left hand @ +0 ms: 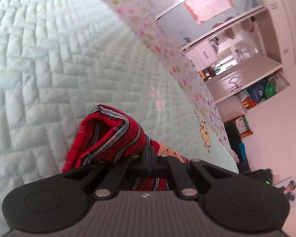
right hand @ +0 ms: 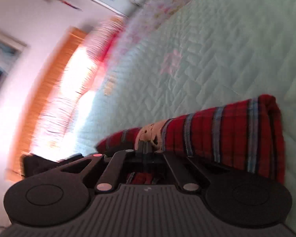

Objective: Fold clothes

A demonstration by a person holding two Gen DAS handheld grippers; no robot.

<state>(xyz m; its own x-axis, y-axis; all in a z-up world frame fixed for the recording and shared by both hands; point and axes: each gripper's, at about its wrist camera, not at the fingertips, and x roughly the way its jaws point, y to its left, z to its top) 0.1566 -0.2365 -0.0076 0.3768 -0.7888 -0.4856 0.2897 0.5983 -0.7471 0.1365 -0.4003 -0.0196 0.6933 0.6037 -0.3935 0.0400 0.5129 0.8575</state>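
both claws — the left claw (left hand: 150, 151) and right claw (right hand: 146, 146) — are clamped tight on the red striped garment (right hand: 227, 134) over the quilted bed (left hand: 49, 69), seemingly mid-fold — next, lay it down flat.

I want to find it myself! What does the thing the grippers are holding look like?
Look at the big pale green quilted bed cover. On it is a bunched red garment with blue and dark stripes. It is the only red thing there, pinched by both black grippers.
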